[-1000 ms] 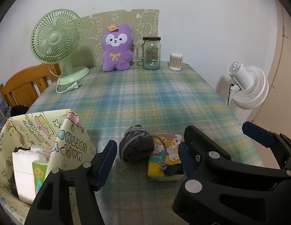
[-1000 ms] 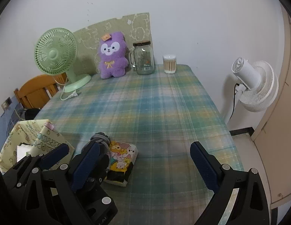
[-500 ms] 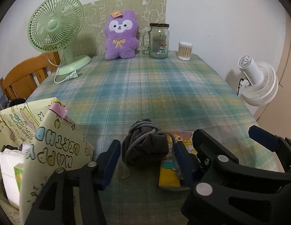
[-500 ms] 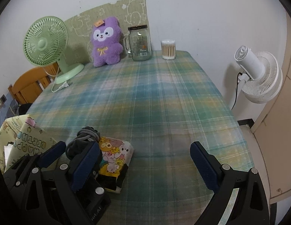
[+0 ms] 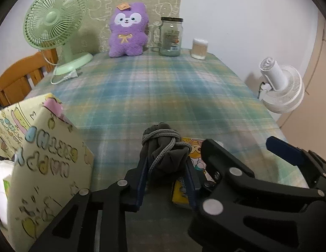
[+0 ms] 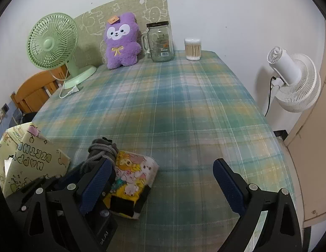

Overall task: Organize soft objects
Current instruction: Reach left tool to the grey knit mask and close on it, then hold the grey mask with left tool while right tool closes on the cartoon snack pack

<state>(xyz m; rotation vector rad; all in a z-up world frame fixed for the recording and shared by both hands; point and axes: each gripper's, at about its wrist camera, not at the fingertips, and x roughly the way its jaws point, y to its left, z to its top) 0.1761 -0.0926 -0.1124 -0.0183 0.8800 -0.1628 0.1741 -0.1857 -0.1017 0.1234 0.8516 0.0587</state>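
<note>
The left gripper [image 5: 166, 180] jaws are closing on the grey drawstring pouch [image 5: 165, 153] at six o'clock on the counter [image 5: 163, 92]; the right gripper [image 6: 163, 180] jaws stand open and empty. The pouch's loose cord touches the cartoon-print packet [image 6: 133, 178] at three o'clock, so a lift could snag and drag it, and the squashy cloth may slip from the pads.

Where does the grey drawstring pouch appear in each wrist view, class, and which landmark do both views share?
Left wrist view: grey drawstring pouch at lower centre, between the closing left gripper fingers.
Right wrist view: pouch at lower left, behind the right gripper's near finger.
Shared landmark: the purple plush toy by the back wall.
</note>
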